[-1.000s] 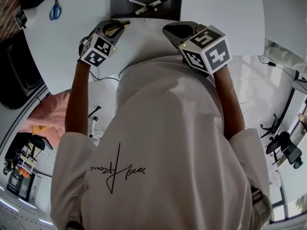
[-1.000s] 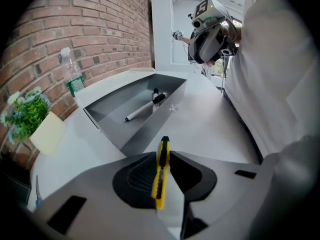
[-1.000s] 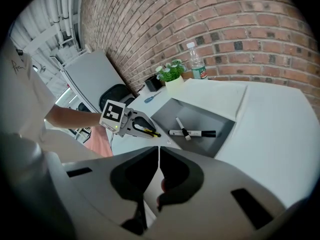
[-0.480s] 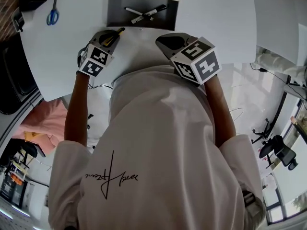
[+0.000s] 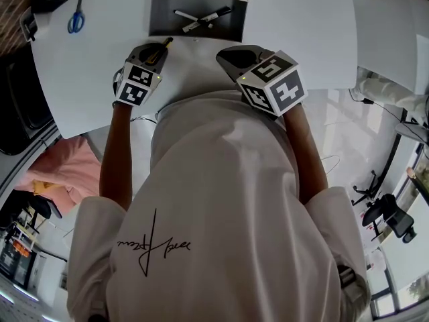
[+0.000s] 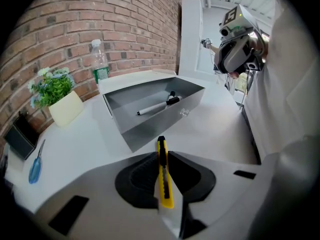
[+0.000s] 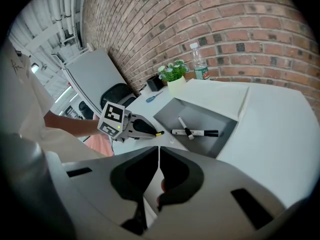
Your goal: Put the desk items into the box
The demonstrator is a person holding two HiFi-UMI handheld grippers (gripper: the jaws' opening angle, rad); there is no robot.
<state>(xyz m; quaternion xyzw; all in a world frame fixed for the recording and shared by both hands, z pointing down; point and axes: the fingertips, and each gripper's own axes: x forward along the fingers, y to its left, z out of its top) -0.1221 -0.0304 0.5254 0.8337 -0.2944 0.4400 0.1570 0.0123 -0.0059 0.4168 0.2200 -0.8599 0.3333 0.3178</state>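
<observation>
My left gripper (image 6: 162,174) is shut on a yellow utility knife (image 6: 163,179) that stands on edge between the pads, its tip poking out forward; the jaws have just been closing on it. It hovers over the white table, just short of the open grey box (image 6: 150,129). Two black-and-white markers (image 6: 156,106) lie in the box (image 5: 161,20). In the head view the knife (image 5: 159,48) points toward the box's near left corner. My right gripper (image 7: 159,156) is shut with nothing in it and sits to the right of the left gripper (image 7: 145,129), also near the box (image 7: 172,115).
Blue-handled scissors (image 5: 75,20) lie at the table's far left. A potted plant (image 6: 55,96), a water bottle (image 6: 100,64) and a black holder (image 6: 17,134) stand along the brick wall. The box's white lid (image 7: 225,95) lies open behind it. The person's white shirt fills the lower head view.
The left gripper has rolled about its own axis with the knife in it, and its marker cube faces differently. The right gripper has stayed in place.
</observation>
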